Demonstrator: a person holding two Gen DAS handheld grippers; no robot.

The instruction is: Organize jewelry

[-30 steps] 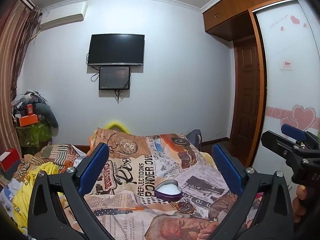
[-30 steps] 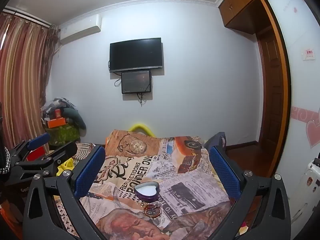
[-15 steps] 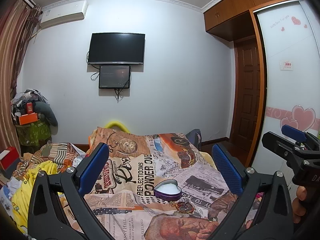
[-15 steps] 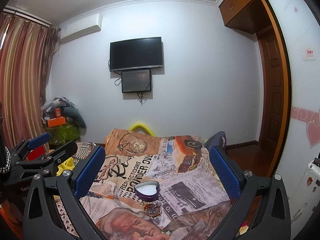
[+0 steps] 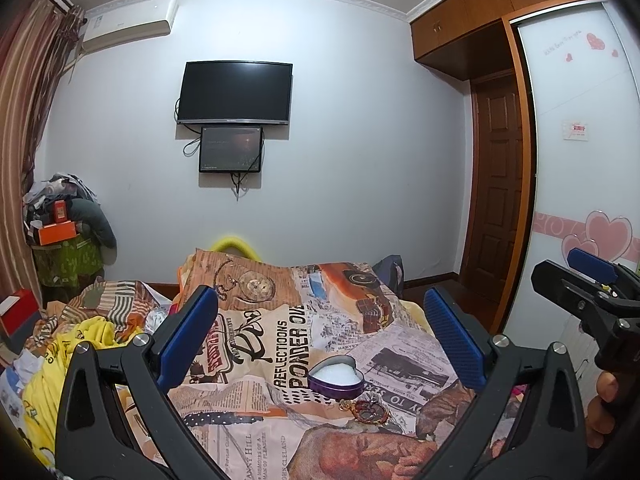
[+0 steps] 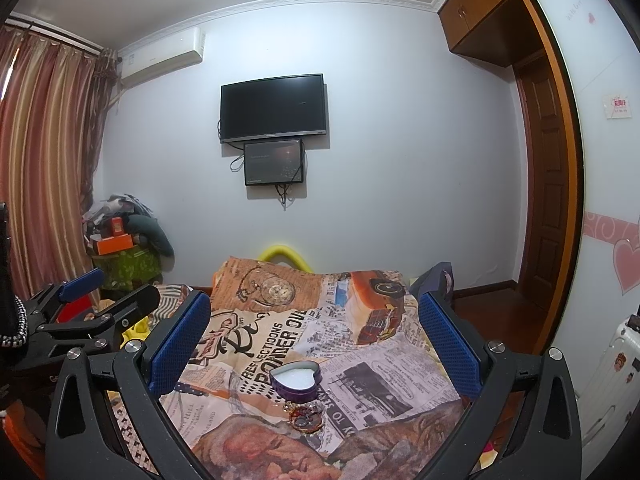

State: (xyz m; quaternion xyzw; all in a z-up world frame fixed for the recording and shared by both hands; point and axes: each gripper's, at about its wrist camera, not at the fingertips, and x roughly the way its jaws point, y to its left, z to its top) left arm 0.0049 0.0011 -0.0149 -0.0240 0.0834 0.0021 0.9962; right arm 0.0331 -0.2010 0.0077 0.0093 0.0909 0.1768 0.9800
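Observation:
A purple heart-shaped box with a white lining lies open on the newspaper-print bedspread. Just in front of it rests a small heap of red and gold jewelry. My left gripper hovers open above and short of both, nothing between its blue pads. In the right wrist view the same box and jewelry sit low between the wide-open fingers of my right gripper, which holds nothing. Each gripper shows at the edge of the other's view: the right gripper, the left gripper.
Crumpled yellow and striped clothes lie on the bed's left side. A cluttered pile with an orange box stands in the left corner. A TV hangs on the far wall; a wooden door and wardrobe are on the right.
Both views have tilted up very slightly; the box and jewelry sit a little lower in the frames. Both grippers stay open.

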